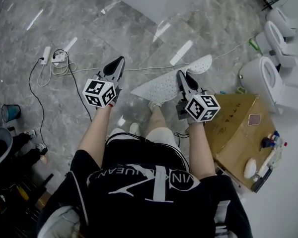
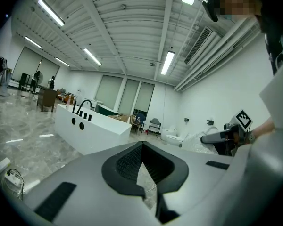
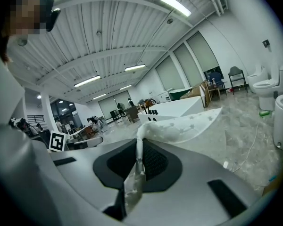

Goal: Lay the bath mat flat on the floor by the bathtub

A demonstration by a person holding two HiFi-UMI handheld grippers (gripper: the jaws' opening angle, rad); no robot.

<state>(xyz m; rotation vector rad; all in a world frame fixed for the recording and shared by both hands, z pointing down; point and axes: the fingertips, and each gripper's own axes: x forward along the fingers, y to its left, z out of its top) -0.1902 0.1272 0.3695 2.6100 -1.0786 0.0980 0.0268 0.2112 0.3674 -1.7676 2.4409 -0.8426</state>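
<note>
The right hand-held gripper is pinching an edge of the white mat, and only its own view shows that grip plainly. From the head view the mat spreads out from those jaws in front of the person's legs. The left hand-held gripper has its jaws pressed together on nothing. The tub shows only in the gripper views, well apart from the mat across the glossy grey floor. Toilets and a cardboard box stand to the right. Both forearms reach forward, side by side.
</note>
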